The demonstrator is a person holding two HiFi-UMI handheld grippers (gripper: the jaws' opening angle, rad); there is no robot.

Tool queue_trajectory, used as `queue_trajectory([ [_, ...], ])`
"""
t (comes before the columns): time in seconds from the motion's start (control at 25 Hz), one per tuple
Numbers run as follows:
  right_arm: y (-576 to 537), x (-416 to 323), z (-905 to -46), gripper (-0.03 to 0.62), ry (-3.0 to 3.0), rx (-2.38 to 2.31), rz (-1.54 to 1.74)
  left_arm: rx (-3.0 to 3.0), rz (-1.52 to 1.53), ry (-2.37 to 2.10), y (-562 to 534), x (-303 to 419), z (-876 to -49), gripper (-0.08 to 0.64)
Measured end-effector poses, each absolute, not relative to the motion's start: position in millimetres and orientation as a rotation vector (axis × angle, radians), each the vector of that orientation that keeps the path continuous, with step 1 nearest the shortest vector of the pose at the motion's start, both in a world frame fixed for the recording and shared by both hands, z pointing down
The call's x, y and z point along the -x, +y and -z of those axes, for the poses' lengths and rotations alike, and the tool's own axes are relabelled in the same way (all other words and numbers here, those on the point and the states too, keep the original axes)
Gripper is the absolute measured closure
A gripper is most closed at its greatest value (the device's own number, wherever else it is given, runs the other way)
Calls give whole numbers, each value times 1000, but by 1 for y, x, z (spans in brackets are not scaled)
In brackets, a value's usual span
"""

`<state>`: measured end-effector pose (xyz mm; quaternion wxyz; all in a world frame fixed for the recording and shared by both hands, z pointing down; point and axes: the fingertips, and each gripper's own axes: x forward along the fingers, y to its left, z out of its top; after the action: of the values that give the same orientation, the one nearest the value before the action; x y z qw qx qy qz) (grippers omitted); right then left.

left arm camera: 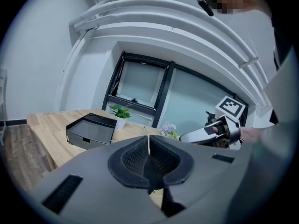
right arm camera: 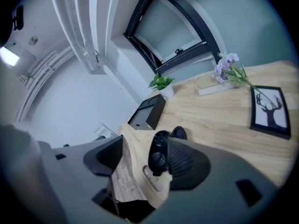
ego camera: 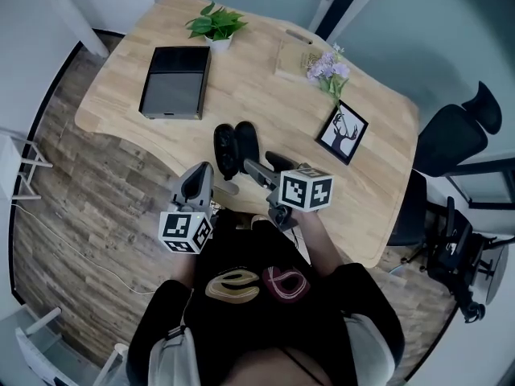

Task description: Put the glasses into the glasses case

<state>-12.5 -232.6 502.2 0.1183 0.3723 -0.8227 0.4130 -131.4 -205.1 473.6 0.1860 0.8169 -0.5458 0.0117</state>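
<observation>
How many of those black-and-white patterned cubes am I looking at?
2. One cube sits on the left claw, the other cube on the right claw. None seems hidden.

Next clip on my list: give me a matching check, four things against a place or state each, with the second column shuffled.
Things:
1. left gripper
2. right gripper
3. potted plant
4. deer picture

Places or states:
a. jaws apart
b. by the black box, far side of the table
c. jaws together
d. next to the purple flowers

Pairs: 1-c; 2-a; 3-b; 4-d
</observation>
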Motion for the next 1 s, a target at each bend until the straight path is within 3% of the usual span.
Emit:
queue_trajectory([
  [0.44, -210, -25, -465, 293, -2559, -1198, -1064, -2320, -3, -1539, -184, 102, -465, 537],
  [1.0, -189, -57, -440, 374, -2639, -1274, -747, -2394, 64, -1553, -169, 61, -439, 537],
])
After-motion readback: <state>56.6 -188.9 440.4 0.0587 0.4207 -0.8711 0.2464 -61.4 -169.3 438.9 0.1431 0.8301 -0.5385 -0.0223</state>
